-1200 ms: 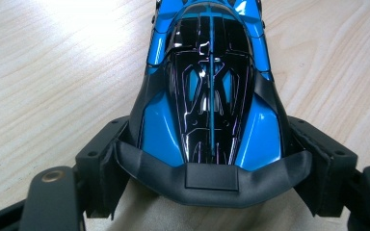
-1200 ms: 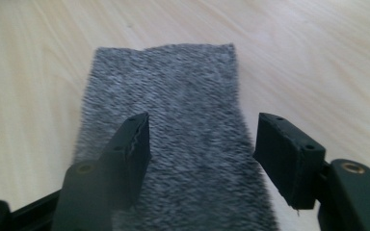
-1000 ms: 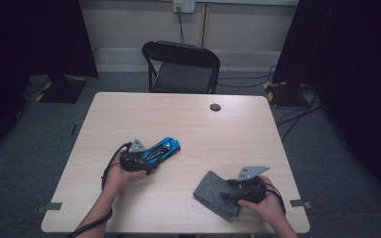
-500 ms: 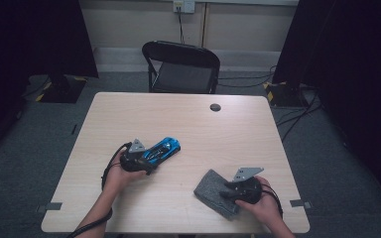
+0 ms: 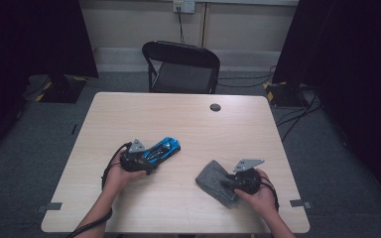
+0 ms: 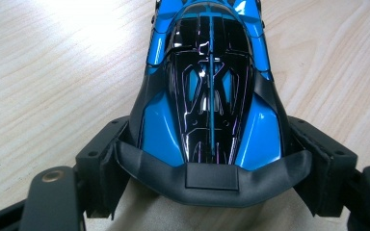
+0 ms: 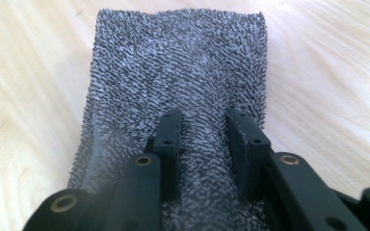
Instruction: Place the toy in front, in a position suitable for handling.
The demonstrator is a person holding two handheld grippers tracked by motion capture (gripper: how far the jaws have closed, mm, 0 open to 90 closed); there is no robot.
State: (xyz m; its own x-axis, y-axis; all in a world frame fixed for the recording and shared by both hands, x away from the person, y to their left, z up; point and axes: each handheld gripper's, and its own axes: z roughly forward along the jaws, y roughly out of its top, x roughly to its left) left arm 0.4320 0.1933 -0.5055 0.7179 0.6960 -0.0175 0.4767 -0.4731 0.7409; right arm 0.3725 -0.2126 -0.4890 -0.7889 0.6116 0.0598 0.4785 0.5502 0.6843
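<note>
A glossy blue and black toy car [image 5: 164, 148] lies on the table [image 5: 178, 119] left of centre. My left gripper [image 5: 149, 157] is shut on the car's near end. In the left gripper view the two jaws clamp the sides of the car [image 6: 211, 82]. At the front right lies a grey terry cloth [image 5: 212, 177]. My right gripper [image 5: 226, 182] rests on its near part. Its jaws have just been closing, and in the right gripper view a raised fold of the cloth [image 7: 183, 62] is pinched between them at the right gripper [image 7: 203, 127].
A small black round disc [image 5: 215, 107] sits near the table's far edge. A black folding chair [image 5: 181, 67] stands just beyond that edge. Cables run over the carpet at the right [image 5: 297, 116].
The right gripper's jaws have drawn together on the grey cloth, which now looks bunched and narrower than before. The left gripper and the car have stayed where they were.
</note>
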